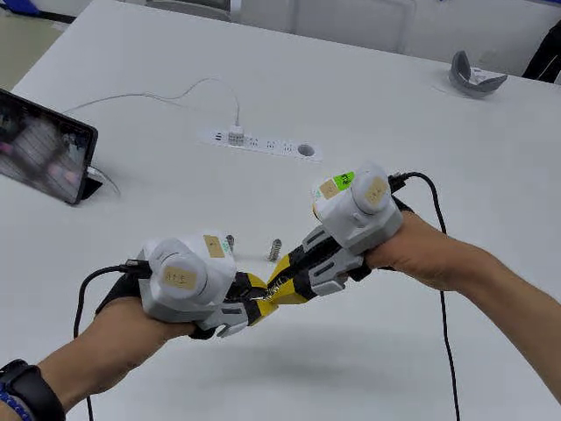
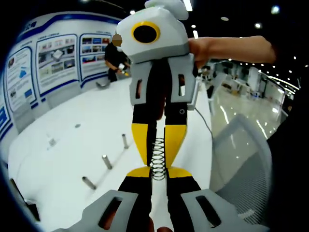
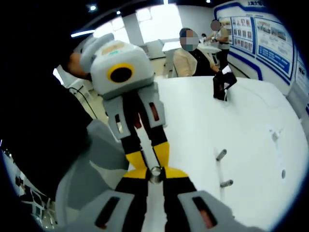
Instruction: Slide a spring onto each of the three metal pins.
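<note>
Where the head view looks down on the white table [image 1: 394,351], the left gripper [image 1: 256,303] and the right gripper [image 1: 277,293] meet tip to tip just above its surface, each held in a hand. Just beyond the tips, two metal pins [image 1: 230,241] stand on the table, a little apart from each other. Farther back lies a power strip [image 1: 259,142], and a tablet [image 1: 44,145] is propped at the left edge.

From the left gripper view, the left gripper [image 2: 158,176] has its yellow tips drawn in on the near end of a spring [image 2: 157,152]. The spring runs straight away from them, up between the yellow jaws of the right gripper [image 2: 159,162], which comes in from the top and closes on the coil from both sides. To the left, well apart from the jaws, three metal pins [image 2: 106,162] stand in a row on the table [image 2: 58,159].

From the right gripper view, the right gripper [image 3: 154,177] pinches a round metal end, the spring [image 3: 154,173] seen end-on, between its yellow tips. The left gripper [image 3: 150,162] reaches down from the top, and its tips touch that same end. Two metal pins [image 3: 221,154] show to the right on the table [image 3: 251,121].
</note>
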Action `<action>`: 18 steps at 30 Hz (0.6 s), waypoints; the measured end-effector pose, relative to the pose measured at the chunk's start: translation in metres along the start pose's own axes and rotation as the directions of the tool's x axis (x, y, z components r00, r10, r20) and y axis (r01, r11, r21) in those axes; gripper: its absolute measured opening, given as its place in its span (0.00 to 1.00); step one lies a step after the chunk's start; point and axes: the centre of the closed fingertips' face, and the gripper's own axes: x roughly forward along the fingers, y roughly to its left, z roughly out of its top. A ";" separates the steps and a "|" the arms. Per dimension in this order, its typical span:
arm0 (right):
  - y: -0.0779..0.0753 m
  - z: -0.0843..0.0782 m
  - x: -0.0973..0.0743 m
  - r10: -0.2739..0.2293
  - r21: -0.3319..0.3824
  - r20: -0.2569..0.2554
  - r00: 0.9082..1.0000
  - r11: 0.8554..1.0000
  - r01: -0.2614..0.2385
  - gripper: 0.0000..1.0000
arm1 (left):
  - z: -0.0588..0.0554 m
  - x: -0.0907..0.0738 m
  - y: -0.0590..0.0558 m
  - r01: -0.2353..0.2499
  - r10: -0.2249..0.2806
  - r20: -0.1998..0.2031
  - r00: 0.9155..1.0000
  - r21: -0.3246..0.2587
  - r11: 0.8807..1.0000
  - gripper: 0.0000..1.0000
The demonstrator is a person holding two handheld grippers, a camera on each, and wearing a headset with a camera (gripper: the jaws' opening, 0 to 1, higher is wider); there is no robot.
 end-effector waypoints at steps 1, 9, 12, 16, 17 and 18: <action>0.000 0.000 0.000 0.000 0.003 0.002 1.000 1.000 0.000 0.12 | 0.000 0.000 0.000 0.001 -0.001 0.003 1.000 -0.004 1.000 0.10; -0.001 -0.004 0.000 -0.018 0.026 0.017 1.000 1.000 0.018 0.12 | -0.002 0.001 0.000 -0.029 0.029 0.014 0.999 0.001 1.000 0.11; -0.001 -0.007 -0.001 -0.023 0.042 0.024 0.999 0.999 0.022 0.12 | -0.002 -0.001 0.002 -0.039 0.039 0.022 0.999 -0.023 0.999 0.13; -0.002 -0.009 -0.005 -0.037 0.065 0.043 0.998 0.997 0.034 0.12 | -0.006 -0.005 0.005 -0.051 0.052 0.024 0.998 -0.041 0.998 0.16; -0.003 -0.009 -0.005 -0.040 0.070 0.048 0.998 0.997 0.036 0.12 | -0.006 -0.006 0.006 -0.054 0.056 0.027 0.998 -0.049 0.997 0.16; -0.003 -0.010 -0.006 -0.044 0.080 0.056 0.997 0.996 0.039 0.12 | -0.006 -0.007 0.007 -0.056 0.059 0.037 0.998 -0.066 0.996 0.17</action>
